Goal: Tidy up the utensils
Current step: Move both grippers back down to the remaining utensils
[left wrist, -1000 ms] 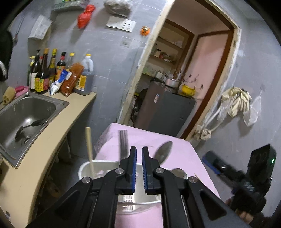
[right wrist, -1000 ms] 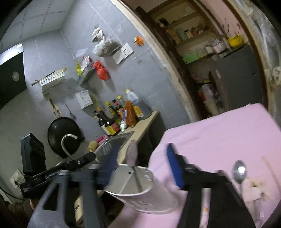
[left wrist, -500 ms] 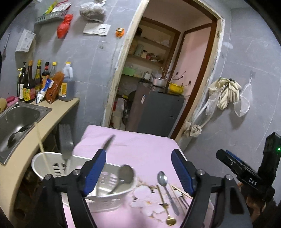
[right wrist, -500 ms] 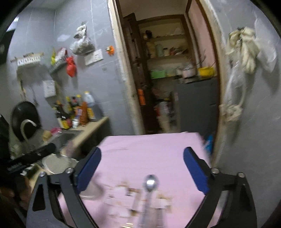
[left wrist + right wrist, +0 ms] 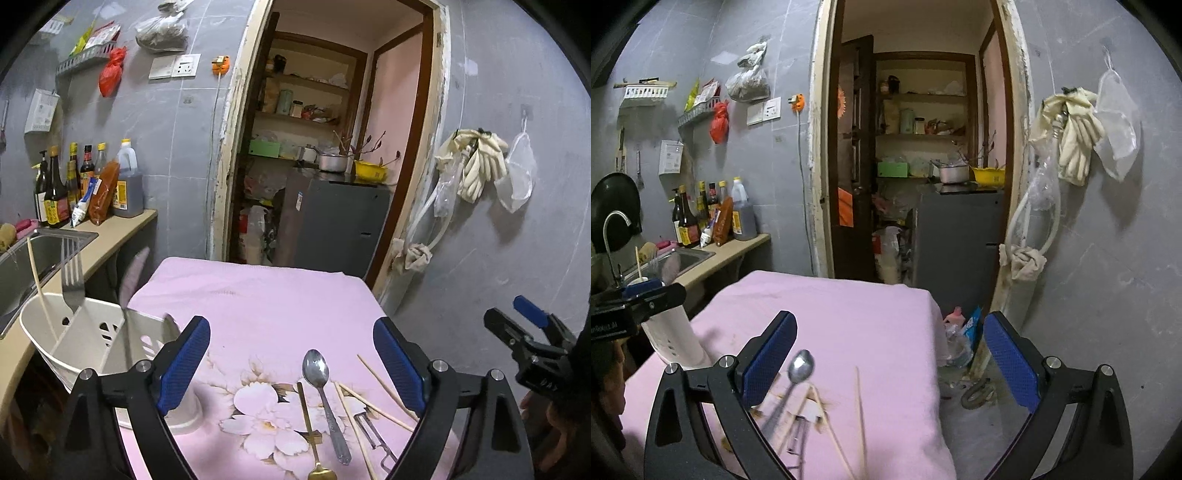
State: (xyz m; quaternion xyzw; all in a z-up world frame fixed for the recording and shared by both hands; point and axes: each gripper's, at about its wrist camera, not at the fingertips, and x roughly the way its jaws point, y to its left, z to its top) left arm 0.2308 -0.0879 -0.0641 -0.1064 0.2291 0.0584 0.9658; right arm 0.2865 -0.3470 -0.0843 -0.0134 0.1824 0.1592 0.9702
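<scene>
A white utensil holder (image 5: 92, 332) stands at the left edge of the pink-clothed table (image 5: 258, 295); a fork (image 5: 72, 273), a chopstick (image 5: 38, 288) and a blurred spoon stick out of it. A steel spoon (image 5: 321, 380), a gold spoon (image 5: 310, 424), chopsticks (image 5: 373, 402) and a peeler (image 5: 369, 432) lie loose on the cloth. Above them hangs my left gripper (image 5: 291, 369), its jaws opening with nothing between them. My right gripper (image 5: 890, 365) hovers over the table's near right corner, jaws opening and empty, with the steel spoon (image 5: 799, 365) and chopsticks (image 5: 858, 406) below its left finger.
A counter (image 5: 122, 229) with a sink (image 5: 22, 266) and sauce bottles (image 5: 55, 192) runs along the left. Behind the table a doorway opens onto a grey cabinet (image 5: 340, 221). Bottles and a hose litter the floor (image 5: 964, 354) right of the table.
My left gripper went from shut to wide open and swung right, from above the holder to over the loose utensils. My right gripper opened wider and swung away from the holder.
</scene>
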